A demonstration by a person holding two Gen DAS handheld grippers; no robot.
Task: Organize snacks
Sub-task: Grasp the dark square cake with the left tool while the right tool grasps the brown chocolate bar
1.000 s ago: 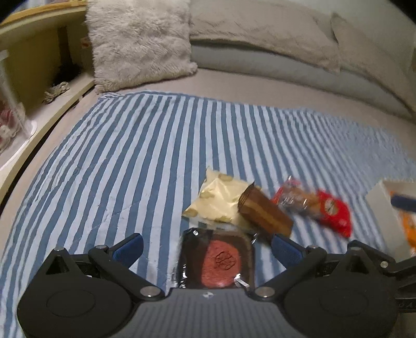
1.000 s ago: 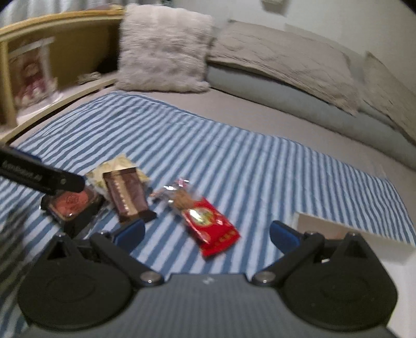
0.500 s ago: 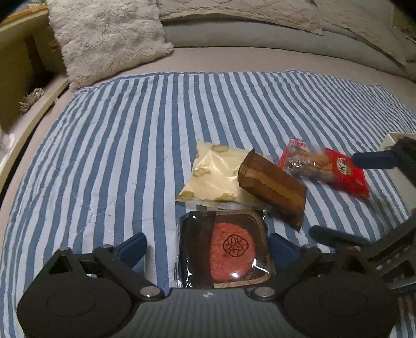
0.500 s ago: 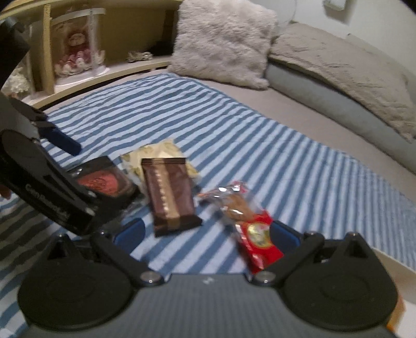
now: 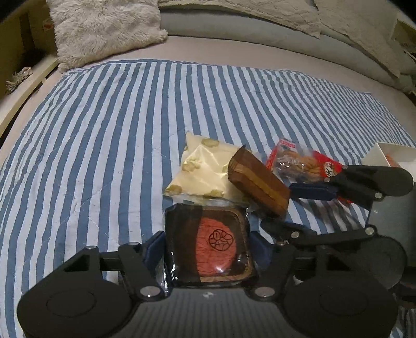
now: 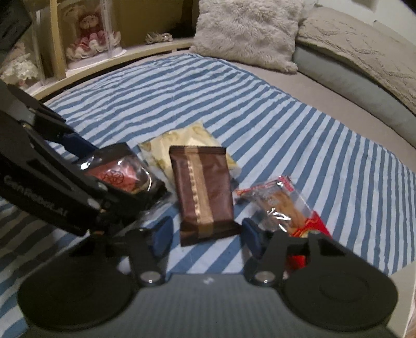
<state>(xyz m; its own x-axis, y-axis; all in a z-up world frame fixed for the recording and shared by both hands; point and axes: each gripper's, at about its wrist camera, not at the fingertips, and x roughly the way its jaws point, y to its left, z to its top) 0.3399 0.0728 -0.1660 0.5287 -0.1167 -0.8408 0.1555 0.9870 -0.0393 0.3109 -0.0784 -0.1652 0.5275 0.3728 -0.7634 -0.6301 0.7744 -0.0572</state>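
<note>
Several snacks lie on a blue-striped blanket. My left gripper is shut on a dark tray pack with a red round cake, also seen in the right wrist view. My right gripper is open around the near end of a brown wrapped bar, its fingers either side; the bar also shows in the left wrist view. A pale yellow packet lies behind it. A red-and-clear cracker bag lies to the right.
A white box sits at the blanket's right edge. A fluffy pillow and grey cushions lie at the back. A wooden shelf with a doll in a clear case stands at the left.
My left gripper has closed on the red cake pack. My right gripper moved left from the red bag to straddle the brown bar, its fingers narrower than before.
</note>
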